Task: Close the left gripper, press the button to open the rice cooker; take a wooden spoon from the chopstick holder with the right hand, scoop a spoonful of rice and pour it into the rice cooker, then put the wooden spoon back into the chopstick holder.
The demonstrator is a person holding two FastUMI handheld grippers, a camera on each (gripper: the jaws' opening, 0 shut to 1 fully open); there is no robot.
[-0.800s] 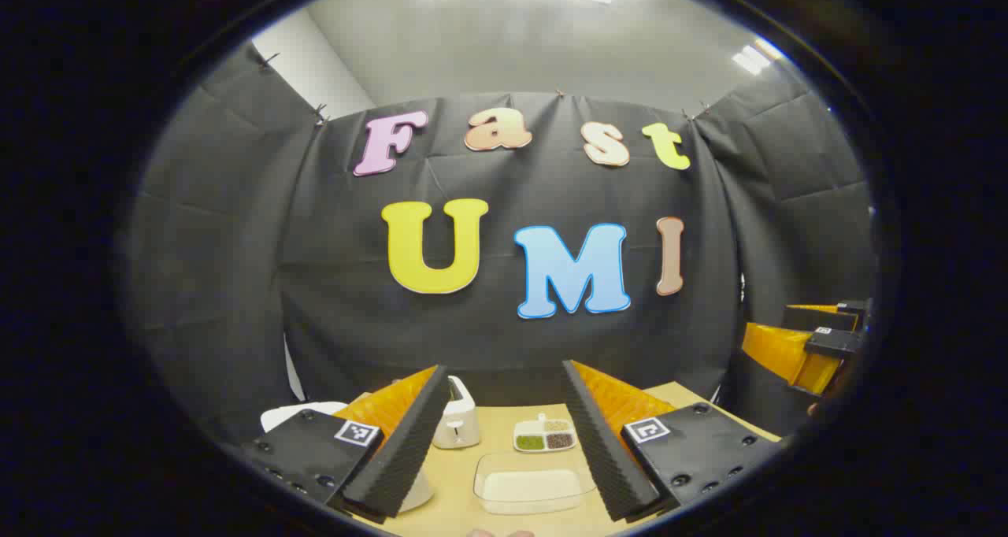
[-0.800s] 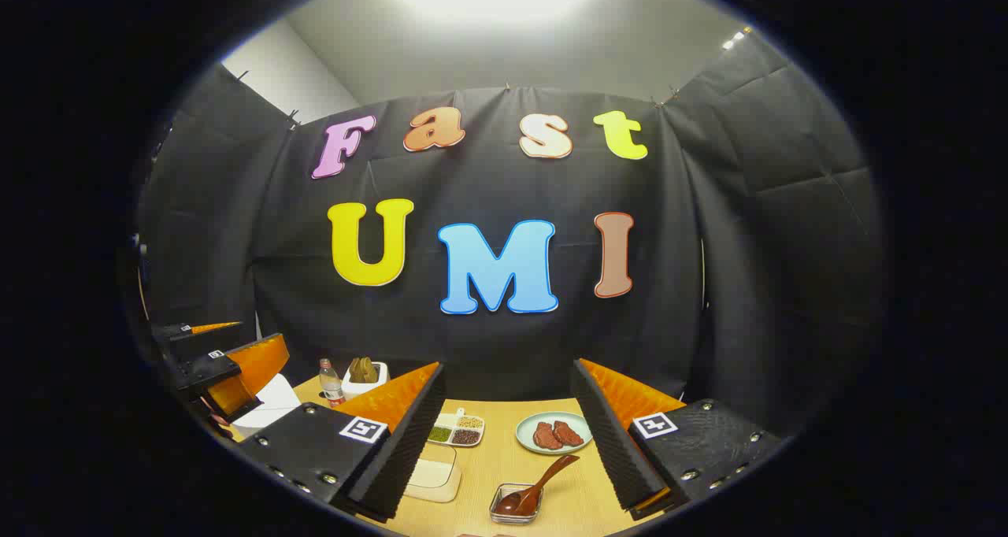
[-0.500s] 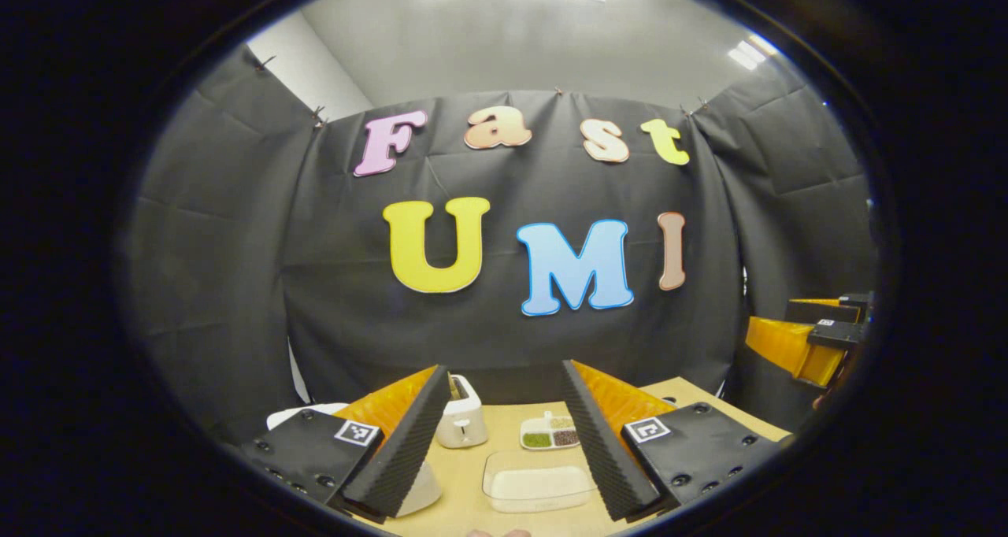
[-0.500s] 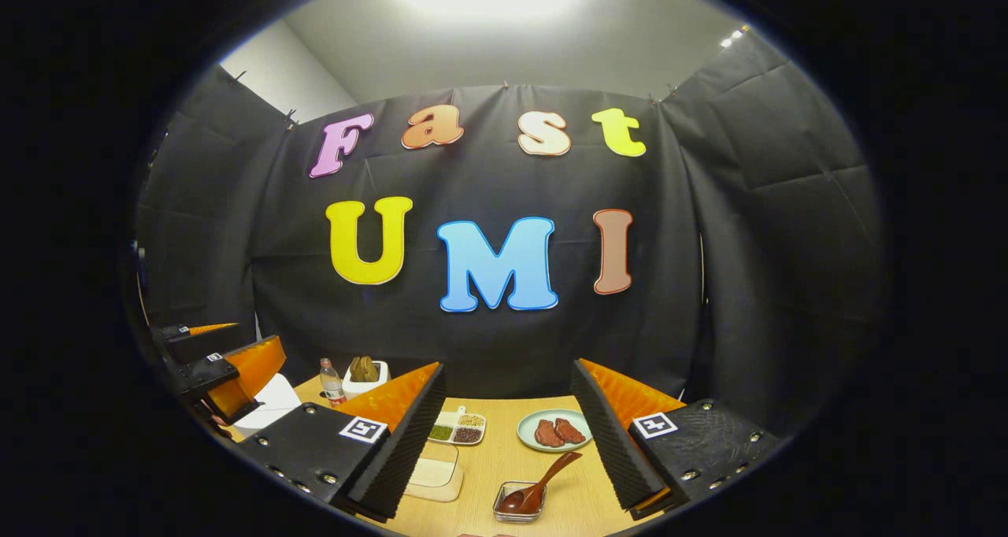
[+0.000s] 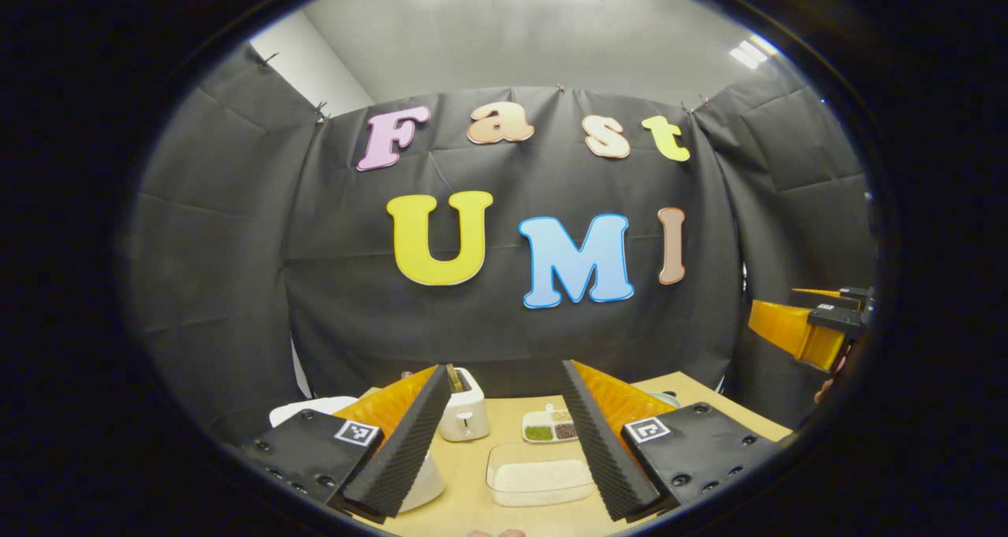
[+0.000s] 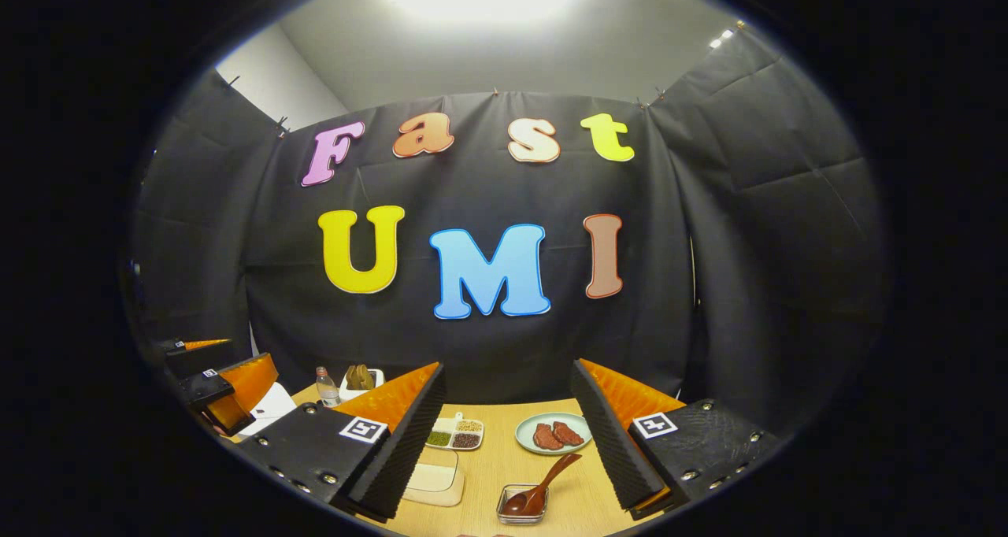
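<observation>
In the left gripper view, the left gripper (image 5: 504, 435) fills the bottom of the frame with its jaws spread wide and nothing between them, held above the near edge of the wooden counter (image 5: 472, 498). Between the jaws, low in the frame, lies a clear tray of rice (image 5: 539, 482), and behind it a small divided dish of beans (image 5: 550, 427). Just left of that dish stands a white chopstick holder (image 5: 465, 415) with something wooden sticking up from its top; whether that is the spoon I cannot tell. The white rice cooker (image 5: 315, 407) sits at the lower left, mostly hidden behind the left jaw, with another part of its rounded white body showing below. At the right edge of the frame the right gripper (image 5: 811, 332) hangs in the air, well apart from the counter things. In the right gripper view, the right gripper (image 6: 508, 435) also has its jaws wide apart and holds nothing. Between them, at the bottom of the frame, a dark wooden spoon (image 6: 543, 486) rests with its bowl in a small glass dish (image 6: 520, 505), and a plate with pieces of meat (image 6: 554, 433) lies behind it. The rice tray (image 6: 433, 482) shows at lower left beside the jaw, the bean dish (image 6: 455, 435) behind it. Farther back at the left stand a small bottle (image 6: 325, 387) and a white holder (image 6: 361, 379).
</observation>
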